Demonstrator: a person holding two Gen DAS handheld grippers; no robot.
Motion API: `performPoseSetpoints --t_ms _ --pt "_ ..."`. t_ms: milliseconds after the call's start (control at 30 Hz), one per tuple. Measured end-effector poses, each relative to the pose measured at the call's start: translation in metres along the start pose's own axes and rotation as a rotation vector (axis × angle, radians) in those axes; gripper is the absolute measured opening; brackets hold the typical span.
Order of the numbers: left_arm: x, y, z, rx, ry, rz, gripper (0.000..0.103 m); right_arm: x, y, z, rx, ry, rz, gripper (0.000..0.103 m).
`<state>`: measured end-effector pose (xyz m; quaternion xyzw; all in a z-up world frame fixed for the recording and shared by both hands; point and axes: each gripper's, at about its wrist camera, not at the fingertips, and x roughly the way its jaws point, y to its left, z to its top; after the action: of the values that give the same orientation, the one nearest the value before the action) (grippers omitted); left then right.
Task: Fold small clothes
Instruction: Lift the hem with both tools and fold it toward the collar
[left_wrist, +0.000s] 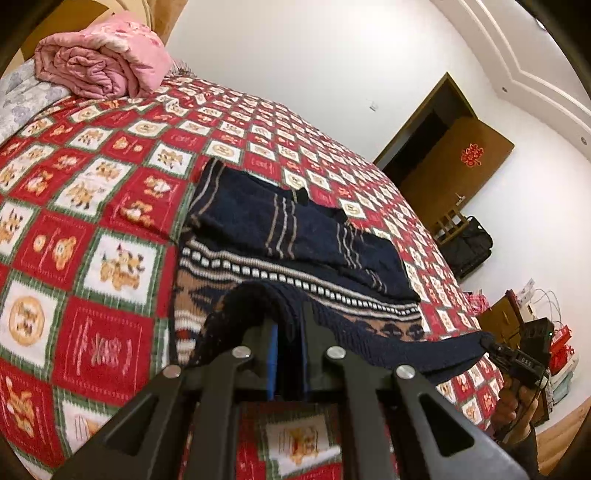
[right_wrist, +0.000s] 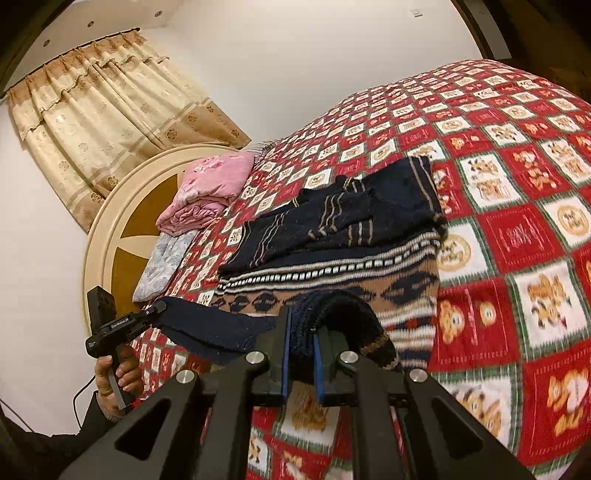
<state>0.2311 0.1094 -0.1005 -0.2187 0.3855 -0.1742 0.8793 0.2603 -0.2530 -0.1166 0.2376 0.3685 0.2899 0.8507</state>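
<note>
Now 2 tongs (left_wrist: 288, 328) grip 1 sweater (left_wrist: 295, 251)

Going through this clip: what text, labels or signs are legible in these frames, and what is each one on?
"GenRobot.AI", as best it reads: body of the left gripper, shut on the sweater.
"囍", red double-happiness sign: brown door.
White label on the right gripper: too blurred to read.
Lettering in the bedspread squares: too blurred to read.
</note>
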Motion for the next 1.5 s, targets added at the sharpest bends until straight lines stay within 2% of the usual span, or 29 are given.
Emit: performPoseSetpoints --t_ms 233,533,1100,1500 --pt "0.013 -0.001 0.037 0.005 -0.028 0.006 0.010 0.018 0.000 0.036 -0.010 -0.015 -0.015 0.010" --pt "0.046 0.003 0.072 0.008 -0.010 0.034 0.010 0.055 -0.013 0.079 -0.007 -0.007 -0.040 0.010" --pt "0.102 0.013 0.122 -0.002 0.004 0.089 0.010 0.112 -0.042 0.130 0.033 -0.007 -0.069 0.010" --pt "0.169 0.042 0.152 -0.077 0.081 0.120 0.010 0.172 -0.066 0.176 0.063 0.019 -0.120 0.010"
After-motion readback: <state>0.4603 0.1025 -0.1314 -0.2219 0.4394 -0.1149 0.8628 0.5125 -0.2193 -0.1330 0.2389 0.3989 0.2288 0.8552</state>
